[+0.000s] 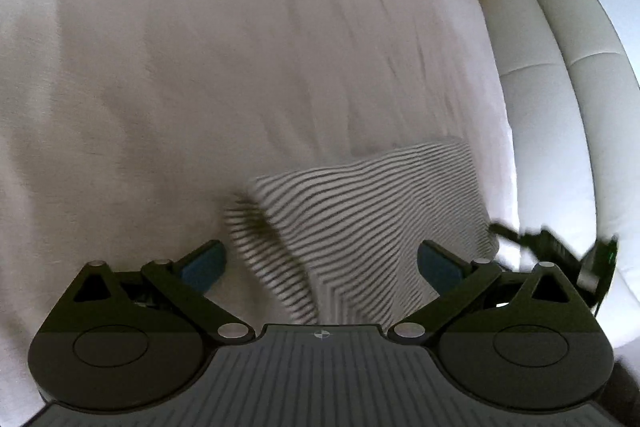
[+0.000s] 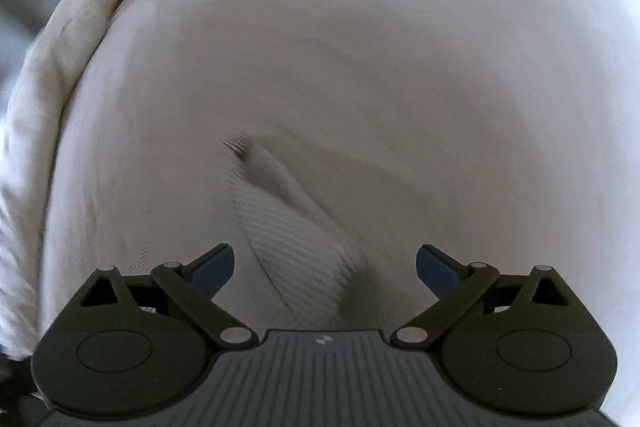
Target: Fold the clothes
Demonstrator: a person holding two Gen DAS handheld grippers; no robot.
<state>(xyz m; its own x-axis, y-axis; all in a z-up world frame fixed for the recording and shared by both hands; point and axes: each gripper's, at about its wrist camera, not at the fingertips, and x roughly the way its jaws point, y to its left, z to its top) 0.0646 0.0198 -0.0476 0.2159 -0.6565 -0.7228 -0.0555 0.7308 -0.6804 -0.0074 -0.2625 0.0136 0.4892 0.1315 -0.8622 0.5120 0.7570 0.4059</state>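
From the left wrist view, the left gripper (image 1: 320, 265) has its jaws spread wide, pinching nothing; the striped garment (image 1: 372, 223) lies between and just ahead of its fingers, bunched toward 12 to 1 o'clock on the pale sheet (image 1: 200, 67). Open sheet runs from 9 to 12 o'clock; the bed edge and a white cushion (image 1: 560, 99) sit at 2 o'clock. The right gripper (image 2: 324, 265) is likewise spread and empty, the garment a blurred ridge at 12 o'clock.
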